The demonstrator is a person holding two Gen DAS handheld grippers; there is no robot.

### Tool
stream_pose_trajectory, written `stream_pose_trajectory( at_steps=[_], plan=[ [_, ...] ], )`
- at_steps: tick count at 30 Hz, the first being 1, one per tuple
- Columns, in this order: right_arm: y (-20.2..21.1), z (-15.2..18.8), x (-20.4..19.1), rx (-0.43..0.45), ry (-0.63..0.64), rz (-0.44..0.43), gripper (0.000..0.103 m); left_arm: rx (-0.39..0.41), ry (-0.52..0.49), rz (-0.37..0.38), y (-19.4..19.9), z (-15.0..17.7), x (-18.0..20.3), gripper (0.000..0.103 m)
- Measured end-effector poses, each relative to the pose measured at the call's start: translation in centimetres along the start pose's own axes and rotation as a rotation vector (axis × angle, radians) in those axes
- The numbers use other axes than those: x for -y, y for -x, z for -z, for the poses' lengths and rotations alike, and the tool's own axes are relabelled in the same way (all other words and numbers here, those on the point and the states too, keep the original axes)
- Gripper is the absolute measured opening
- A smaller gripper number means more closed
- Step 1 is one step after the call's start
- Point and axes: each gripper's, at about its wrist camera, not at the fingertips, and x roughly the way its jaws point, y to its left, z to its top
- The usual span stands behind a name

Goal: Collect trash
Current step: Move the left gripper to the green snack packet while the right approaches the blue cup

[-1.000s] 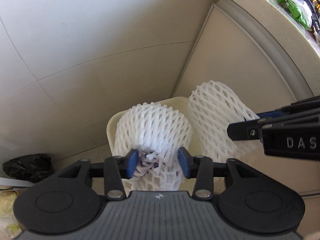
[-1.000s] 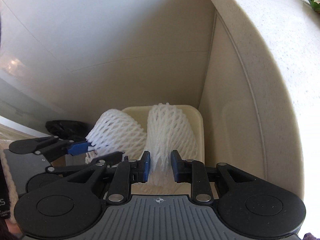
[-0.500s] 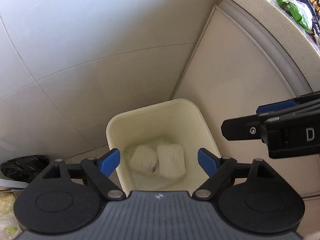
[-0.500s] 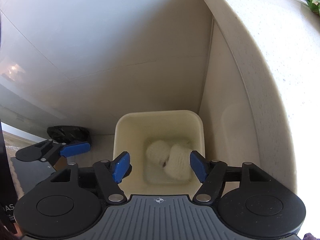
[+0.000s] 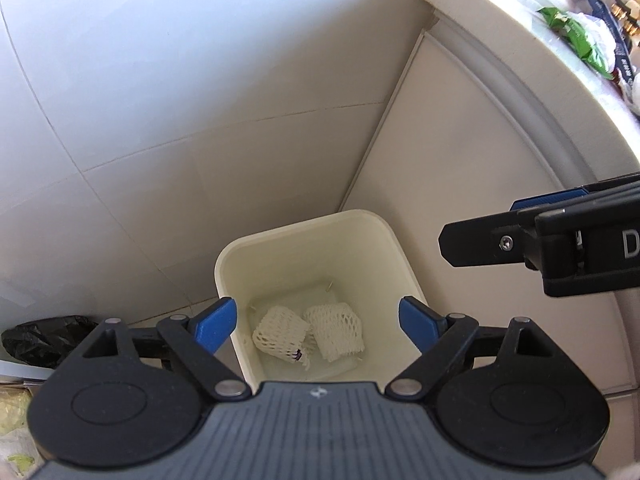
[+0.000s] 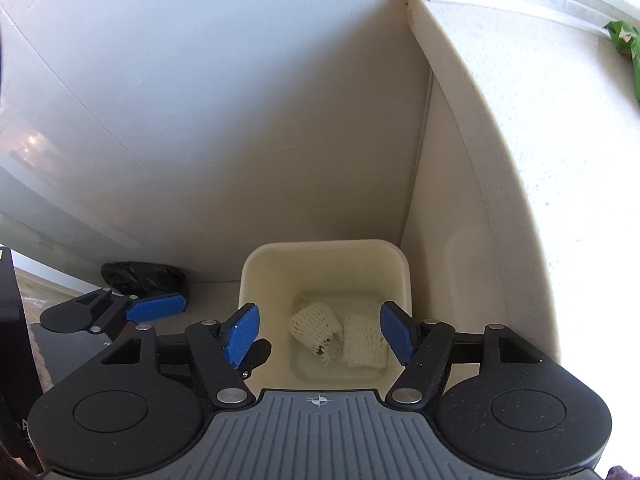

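Daylight glares from the upper right; fisheye bends edges, corners vignette dark.

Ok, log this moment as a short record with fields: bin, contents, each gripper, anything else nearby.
bin: cream bin on the floor in the corner beside a cabinet
contents: two white foam nets side by side on the bottom
left gripper: above the bin, open after just opening, nothing between the jaws
right gripper: above the bin, open after just opening, nothing between the jaws
nearby: black bag on the floor left of the bin
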Motion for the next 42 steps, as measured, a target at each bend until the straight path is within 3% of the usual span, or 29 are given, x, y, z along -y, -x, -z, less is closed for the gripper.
stream_pose_trajectory(
  at_steps=[6, 13, 15, 20, 25, 28, 33, 37, 42],
  plan=[
    [1.3, 0.5, -1.1, 0.048, 0.012, -0.007, 0.073, 0.035, -0.014, -0.001, 2.0, -0.5, 0.2, 0.09],
    [6.5, 1.5, -2.4, 0.17, 0.047, -0.012, 0.078, 0.108, -0.08, -0.034, 4.7, -0.7, 0.6, 0.099],
    [8.4, 2.2, -2.7, 0.217, 0.046, -0.009, 0.084, 0.137, -0.099, -0.05, 5.9, -0.8, 0.8, 0.101],
    [13.9, 3.9, -2.9, 0.325, 0.026, 0.041, 0.093, 0.194, -0.121, -0.08, 8.9, -1.3, 1.6, 0.102],
    [17.9, 6.2, -2.5, 0.432, 0.039, 0.163, 0.1, 0.235, -0.158, -0.076, 11.1, -2.8, 3.6, 0.103],
    [20.0, 7.3, -1.3, 0.494, 0.025, 0.206, 0.103, 0.264, -0.194, -0.083, 12.0, -4.1, 5.5, 0.103],
    [21.7, 7.7, 2.0, 0.504, -0.011, 0.254, 0.103, 0.302, -0.239, -0.109, 12.6, -6.2, 9.6, 0.103],
    [23.0, 8.6, 5.3, 0.52, -0.034, 0.313, 0.103, 0.315, -0.254, -0.06, 12.6, -7.1, 13.1, 0.103],
    [25.1, 9.3, 9.8, 0.535, -0.029, 0.303, 0.103, 0.304, -0.232, 0.013, 12.2, -7.9, 17.0, 0.103]
  ],
)
